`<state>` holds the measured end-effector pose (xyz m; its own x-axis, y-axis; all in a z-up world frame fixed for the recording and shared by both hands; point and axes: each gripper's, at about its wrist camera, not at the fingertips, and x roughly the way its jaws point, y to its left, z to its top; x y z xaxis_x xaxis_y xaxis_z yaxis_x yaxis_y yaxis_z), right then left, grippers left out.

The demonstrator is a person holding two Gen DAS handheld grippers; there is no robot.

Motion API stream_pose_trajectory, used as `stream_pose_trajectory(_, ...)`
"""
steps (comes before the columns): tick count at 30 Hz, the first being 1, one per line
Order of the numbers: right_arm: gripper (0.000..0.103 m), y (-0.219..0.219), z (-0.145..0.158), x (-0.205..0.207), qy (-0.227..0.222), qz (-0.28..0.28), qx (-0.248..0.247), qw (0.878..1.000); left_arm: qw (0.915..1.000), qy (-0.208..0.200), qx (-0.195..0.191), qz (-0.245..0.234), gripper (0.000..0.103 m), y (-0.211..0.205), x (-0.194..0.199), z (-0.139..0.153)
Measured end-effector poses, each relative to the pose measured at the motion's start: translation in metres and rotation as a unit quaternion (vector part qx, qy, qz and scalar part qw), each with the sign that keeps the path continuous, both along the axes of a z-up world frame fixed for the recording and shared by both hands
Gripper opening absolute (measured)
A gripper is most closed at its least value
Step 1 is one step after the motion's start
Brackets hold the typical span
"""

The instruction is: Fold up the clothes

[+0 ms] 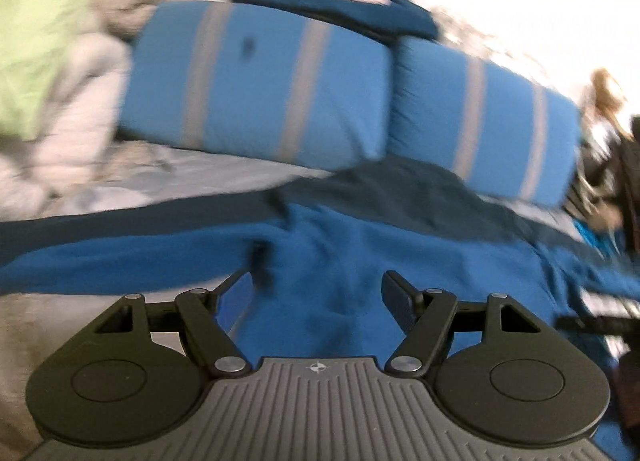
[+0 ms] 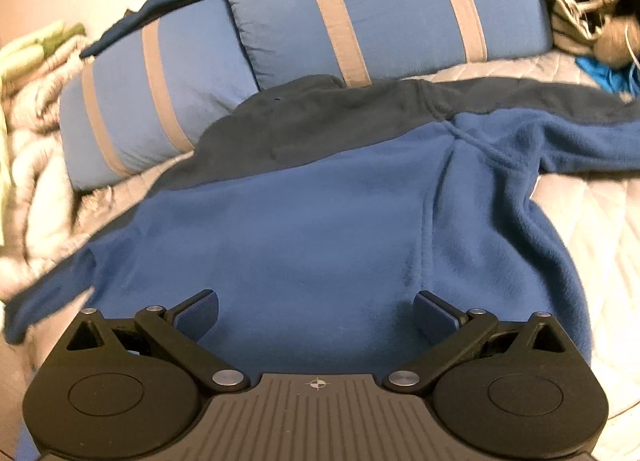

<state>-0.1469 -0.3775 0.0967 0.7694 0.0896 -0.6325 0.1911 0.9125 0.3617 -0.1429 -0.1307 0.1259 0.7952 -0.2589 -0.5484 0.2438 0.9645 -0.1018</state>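
Blue fleece garment (image 2: 304, 221) with a dark navy upper band lies spread flat on a pale quilted bed cover (image 2: 600, 221), one sleeve (image 2: 580, 141) extended to the right. Right gripper (image 2: 316, 313) hovers above the garment body, jaws wide apart, holding nothing. Left gripper (image 1: 320, 289) is positioned over the same fleece (image 1: 340, 245), jaws likewise spread wide and empty; this view is motion-blurred. Two blue pillows with grey stripes (image 2: 360, 21) rest just behind the garment. Crumpled pale bedding (image 1: 60, 121) lies at left.

Two striped blue pillows (image 2: 160, 97) (image 2: 384, 9), one blue fleece top (image 2: 300, 229), two tools (image 1: 318, 285) (image 2: 316, 307).
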Motion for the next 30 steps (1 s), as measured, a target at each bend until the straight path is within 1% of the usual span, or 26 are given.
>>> stream_pose_trajectory(2, 0.103, 0.0, 0.0, -0.001, 0.001, -0.004, -0.008, 1.0, 0.9997, 0.009, 0.005, -0.022, 0.071, -0.02, -0.003, -0.012)
stream_pose_trajectory(4, 0.103, -0.002, 0.0, -0.003, -0.001, -0.007, -0.004, 1.0, 0.999, 0.018, 0.014, -0.039, 0.071, -0.038, -0.006, -0.026)
stream_pose_trajectory(6, 0.103, -0.005, -0.001, -0.004, -0.002, -0.013, 0.002, 1.0, 0.9977, 0.03, 0.032, -0.052, 0.071, -0.052, -0.007, -0.042)
stream_pose_trajectory(8, 0.103, -0.007, -0.001, -0.004, -0.002, -0.016, 0.006, 1.0, 0.9946, 0.051, 0.06, -0.067, 0.071, -0.061, -0.006, -0.053)
stream_pose_trajectory(16, 0.103, -0.011, -0.001, -0.005, -0.007, -0.015, 0.017, 1.0, 0.996, 0.06, 0.004, -0.066, 0.071, -0.036, -0.007, -0.051)
stream_pose_trajectory(20, 0.103, -0.014, 0.0, -0.01, -0.02, -0.022, 0.027, 0.999, 0.9942, 0.063, -0.034, -0.08, 0.071, -0.017, -0.01, -0.045)
stream_pose_trajectory(22, 0.103, -0.017, 0.002, -0.015, -0.031, -0.028, 0.032, 0.999, 0.9945, 0.061, -0.034, -0.078, 0.071, -0.006, -0.012, -0.042)
stream_pose_trajectory(24, 0.103, -0.02, 0.006, -0.021, -0.038, -0.03, 0.031, 0.998, 0.9956, 0.06, -0.03, -0.066, 0.071, 0.01, -0.013, -0.039)
stream_pose_trajectory(26, 0.103, -0.024, 0.012, -0.027, -0.039, -0.022, 0.018, 0.999, 0.9965, 0.06, -0.026, -0.052, 0.072, 0.026, -0.013, -0.036)
stream_pose_trajectory(30, 0.103, -0.044, 0.026, -0.048, -0.061, -0.023, -0.041, 0.997, 0.9956, 0.078, -0.036, -0.037, 0.073, 0.062, 0.0, -0.039)
